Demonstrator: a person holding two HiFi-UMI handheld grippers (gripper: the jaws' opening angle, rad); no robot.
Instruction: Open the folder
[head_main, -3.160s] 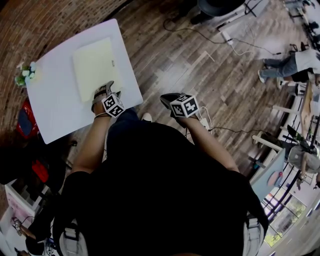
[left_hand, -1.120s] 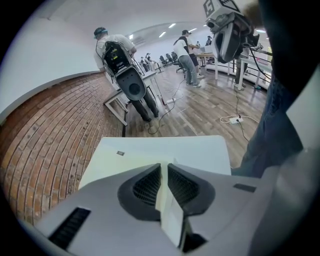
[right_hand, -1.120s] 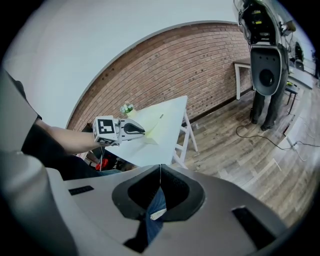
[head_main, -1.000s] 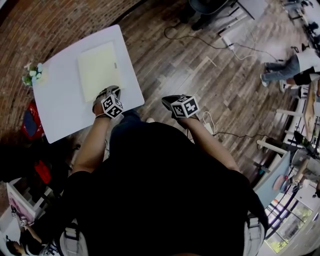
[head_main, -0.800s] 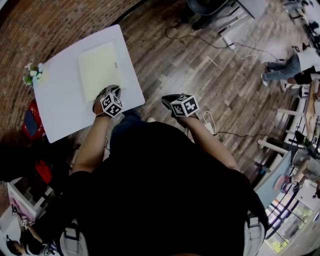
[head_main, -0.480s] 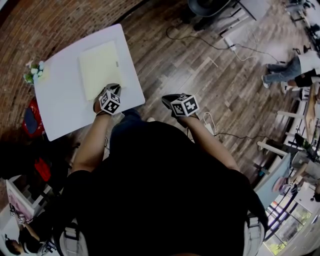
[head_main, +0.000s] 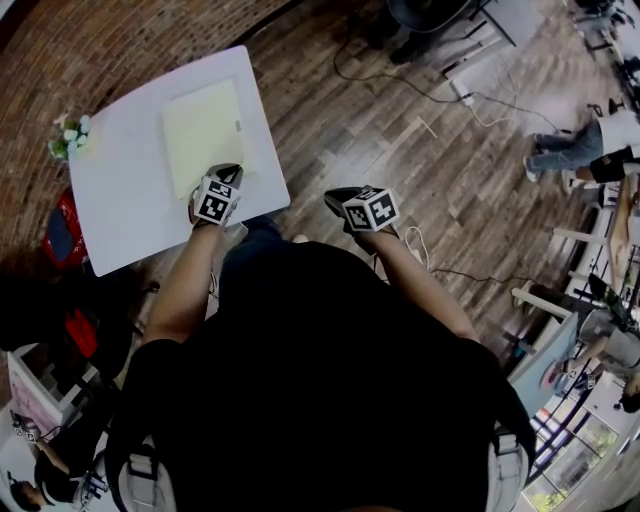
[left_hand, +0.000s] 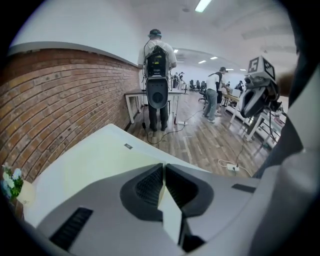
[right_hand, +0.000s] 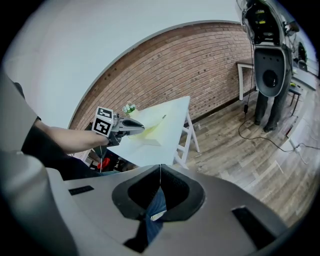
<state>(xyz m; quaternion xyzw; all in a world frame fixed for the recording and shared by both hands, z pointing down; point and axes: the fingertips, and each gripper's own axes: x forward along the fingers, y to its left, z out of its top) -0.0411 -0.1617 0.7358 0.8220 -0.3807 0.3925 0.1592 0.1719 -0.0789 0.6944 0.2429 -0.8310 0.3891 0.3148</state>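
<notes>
Yellow folder (head_main: 203, 135) pinched at 6 o'clock by left gripper (head_main: 226, 176); right gripper (head_main: 333, 197) closed, empty. Shallow pinch risks cover slipping.

The person wears a black short-sleeved top (head_main: 330, 370) and blue denim trousers (right_hand: 156, 202). Near the lower corners of the head view sit two pale grey strap pieces (head_main: 135, 470), possibly harness buckles, though it is too dark there to be sure. The left gripper (head_main: 229, 173) has a smooth grey moulded shell with a dark recess, ribbed black pads (left_hand: 150, 185) and a black slotted inset (left_hand: 70, 227). The right gripper (head_main: 336, 196) has the same grey shell and a dark nose. The left cube (head_main: 213, 200) and right cube (head_main: 371, 210) are white with black square markers.
</notes>
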